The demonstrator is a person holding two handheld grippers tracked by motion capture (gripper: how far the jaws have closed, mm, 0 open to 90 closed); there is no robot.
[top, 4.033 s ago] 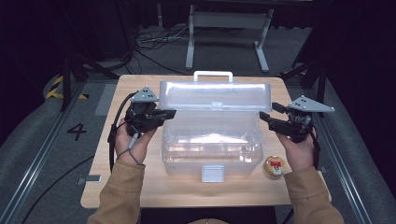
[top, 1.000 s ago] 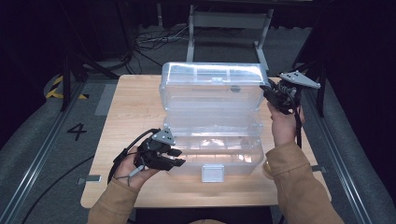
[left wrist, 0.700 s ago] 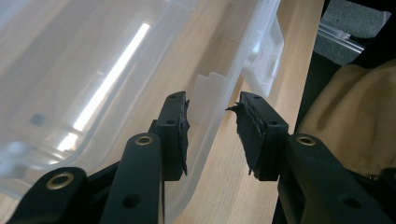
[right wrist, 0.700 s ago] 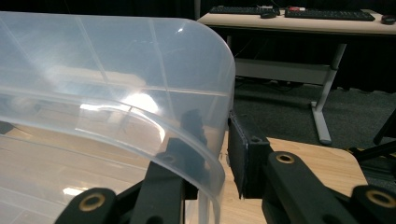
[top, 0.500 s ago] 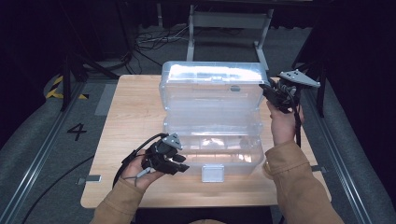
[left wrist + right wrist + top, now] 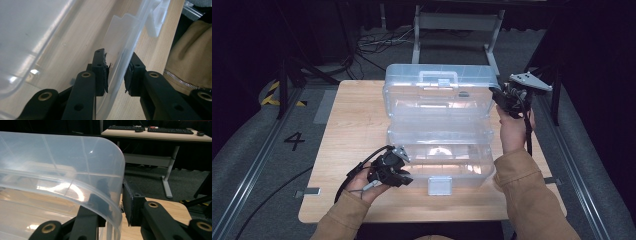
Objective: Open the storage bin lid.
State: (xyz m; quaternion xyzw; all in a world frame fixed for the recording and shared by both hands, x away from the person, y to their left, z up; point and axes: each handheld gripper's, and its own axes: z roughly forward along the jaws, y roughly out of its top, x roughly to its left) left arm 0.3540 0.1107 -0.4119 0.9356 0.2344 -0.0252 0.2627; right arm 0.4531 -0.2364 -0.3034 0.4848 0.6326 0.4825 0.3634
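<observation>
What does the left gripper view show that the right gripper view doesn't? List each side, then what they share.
Left gripper view: the left gripper straddles the front wall of the box. Its jaws have just been closing and are not yet clamped. A latch and a tan sleeve sit nearby.
Right gripper view: the right gripper clamps the rounded corner of the raised lid. Behind it is a desk with keyboards.
Both: clear plastic, black jaws and the wooden table.

A light wooden table (image 6: 352,120) stands on grey carpet (image 6: 257,160) in a dark, black-walled room. Black cables (image 6: 372,45) coil on the floor beyond its far edge, by a grey metal frame (image 6: 457,22). Yellow-black tape (image 6: 274,95) and a number four (image 6: 294,141) mark the floor at left. A desk with keyboards (image 6: 155,131) stands farther back.
</observation>
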